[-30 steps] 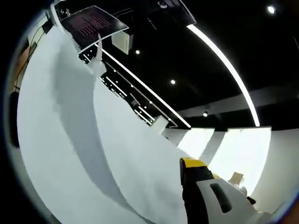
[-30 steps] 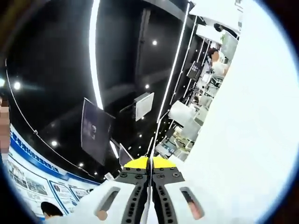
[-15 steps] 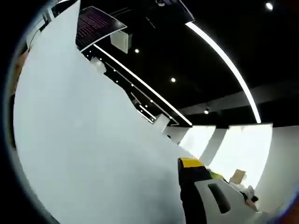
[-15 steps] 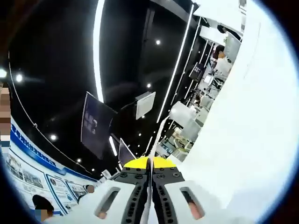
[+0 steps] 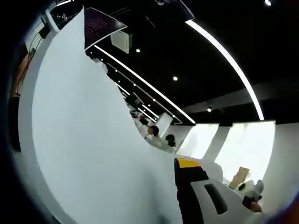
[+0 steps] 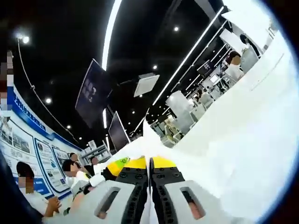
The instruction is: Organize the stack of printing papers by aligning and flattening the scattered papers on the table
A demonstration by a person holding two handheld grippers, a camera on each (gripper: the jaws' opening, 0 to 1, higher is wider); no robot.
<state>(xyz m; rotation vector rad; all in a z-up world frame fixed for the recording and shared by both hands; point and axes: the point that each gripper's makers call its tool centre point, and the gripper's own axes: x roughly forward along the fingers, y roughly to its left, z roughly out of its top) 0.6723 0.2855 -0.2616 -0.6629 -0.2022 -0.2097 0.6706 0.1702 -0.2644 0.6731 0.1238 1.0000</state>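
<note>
Papers [image 5: 88,154]: white sheets, plain, matte, no print visible. In left gripper view they span the left and lower part of the frame as a broad, smooth sheet, upper edge curving down toward the gripper; faint grey shading across the surface, no sharp creases seen. In right gripper view papers [image 6: 243,140] cover the right side and run down to the jaws; a pointed corner of sheet rises just above the jaw tips. Table not discernible in either view; papers are lifted, both cams looking up at the ceiling.

Left gripper [image 5: 184,170]: one jaw seen, black body w/ yellow tip, white moulded shell w/ dark slot behind. Other jaw hidden behind the paper; sheet lies against the inner face of the visible jaw. Whether jaws are together or apart: cannot tell.

Right gripper [image 6: 149,164]: two black ribbed jaws, yellow tips, white shells w/ slots. Jaws pressed together, a thin white sheet edge pinched in the seam between them. Gripper angled upward.

Surroundings: dark ceiling [image 6: 140,42] w/ long LED strips and spot lights; hanging dark display screen [image 6: 93,91]; blue-and-white wall panels [image 6: 42,154] at left; several persons [image 6: 70,170] low left, blurred.
</note>
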